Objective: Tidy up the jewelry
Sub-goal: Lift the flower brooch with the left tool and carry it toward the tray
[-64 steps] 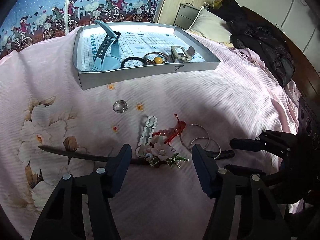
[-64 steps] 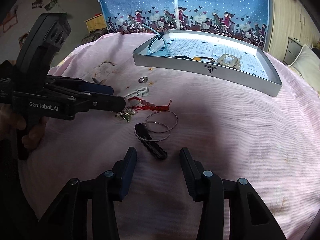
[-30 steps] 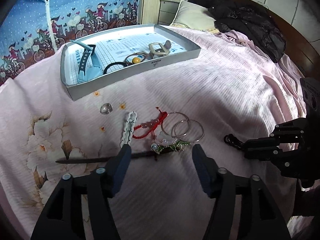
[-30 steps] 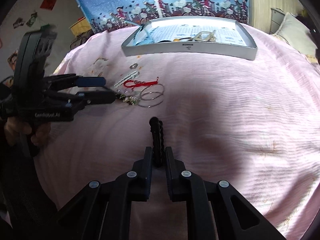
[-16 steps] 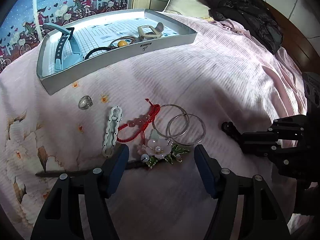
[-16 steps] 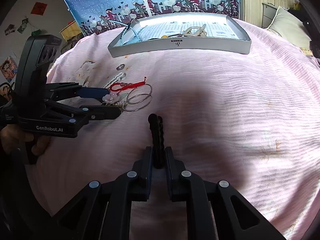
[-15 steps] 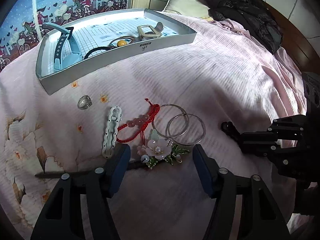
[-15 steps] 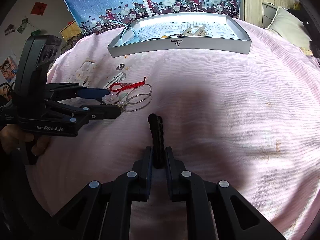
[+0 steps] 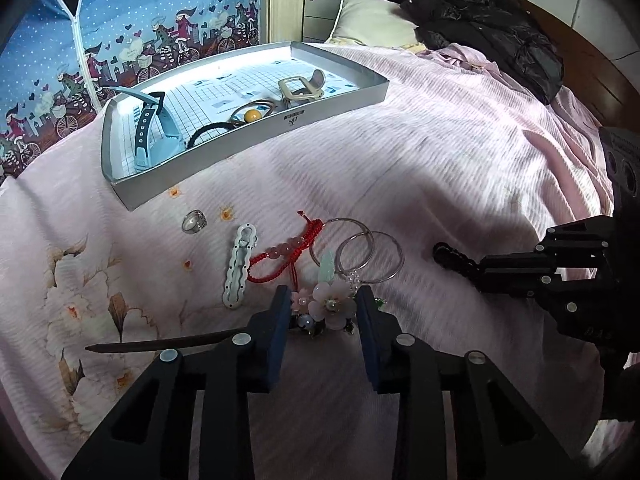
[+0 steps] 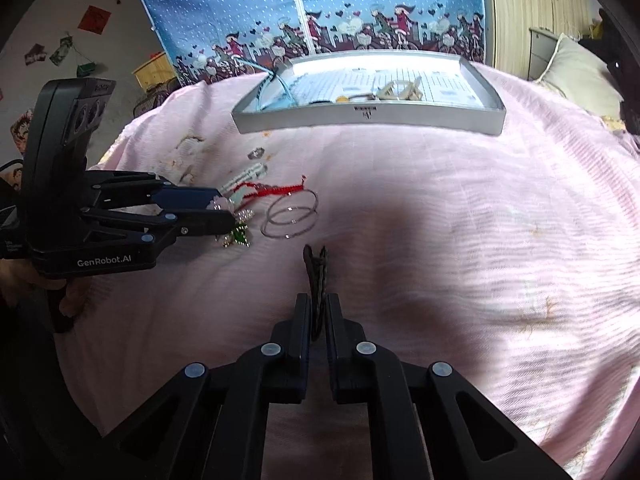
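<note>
The right hand-held gripper (image 10: pixel 318 312) is pinching a black hair clip (image 10: pixel 316 268) above the bed (image 10: pixel 460 208), while the left hand-held gripper (image 9: pixel 322 312) is straddling, spread, a flower hairpin (image 9: pixel 326 306).

Black wavy hair clip (image 10: pixel 316 268) gripped upright; flower hairpin (image 9: pixel 326 304), red bracelet (image 9: pixel 286 254), two hoops (image 9: pixel 362 250) lying on bedspread.

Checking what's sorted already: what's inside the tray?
In the tray: a blue watch, a black hair tie, a ring with a yellow bead and a beige clip. The front wall hides the floor strip just behind it.
</note>
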### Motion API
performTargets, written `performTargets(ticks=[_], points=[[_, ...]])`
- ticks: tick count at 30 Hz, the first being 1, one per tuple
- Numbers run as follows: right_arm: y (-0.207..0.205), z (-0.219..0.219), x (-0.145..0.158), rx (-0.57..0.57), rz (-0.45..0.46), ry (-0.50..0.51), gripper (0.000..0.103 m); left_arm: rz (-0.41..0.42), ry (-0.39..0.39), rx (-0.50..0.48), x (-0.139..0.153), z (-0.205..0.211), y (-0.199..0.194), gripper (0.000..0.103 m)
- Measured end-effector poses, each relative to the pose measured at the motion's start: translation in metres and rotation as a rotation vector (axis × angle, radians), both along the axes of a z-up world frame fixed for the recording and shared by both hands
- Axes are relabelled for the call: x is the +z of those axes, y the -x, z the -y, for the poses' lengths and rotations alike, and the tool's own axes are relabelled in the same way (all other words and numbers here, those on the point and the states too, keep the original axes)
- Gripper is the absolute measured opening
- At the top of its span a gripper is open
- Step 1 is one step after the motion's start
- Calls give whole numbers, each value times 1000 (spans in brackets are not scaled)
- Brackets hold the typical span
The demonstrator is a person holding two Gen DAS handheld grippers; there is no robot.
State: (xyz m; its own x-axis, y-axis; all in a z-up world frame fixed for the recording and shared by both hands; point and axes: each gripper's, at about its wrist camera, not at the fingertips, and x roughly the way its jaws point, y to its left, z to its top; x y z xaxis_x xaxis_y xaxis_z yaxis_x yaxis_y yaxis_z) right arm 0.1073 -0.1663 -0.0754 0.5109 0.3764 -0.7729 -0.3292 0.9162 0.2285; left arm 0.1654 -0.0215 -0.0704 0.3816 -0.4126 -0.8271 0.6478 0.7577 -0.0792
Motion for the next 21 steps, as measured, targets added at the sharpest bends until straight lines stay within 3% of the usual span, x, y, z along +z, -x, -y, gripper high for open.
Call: performTargets(ticks=[8,18,21], points=[[3,-11,-1,47,7,41,6,4,8,2,4,-1,6,28],[-9,-6,-13,1,-67,-5,8,-5,27,-44,11,6,19,28],[-9,-7,-13,1,-48,12,8,-5,28,-48,10,8,20,28]])
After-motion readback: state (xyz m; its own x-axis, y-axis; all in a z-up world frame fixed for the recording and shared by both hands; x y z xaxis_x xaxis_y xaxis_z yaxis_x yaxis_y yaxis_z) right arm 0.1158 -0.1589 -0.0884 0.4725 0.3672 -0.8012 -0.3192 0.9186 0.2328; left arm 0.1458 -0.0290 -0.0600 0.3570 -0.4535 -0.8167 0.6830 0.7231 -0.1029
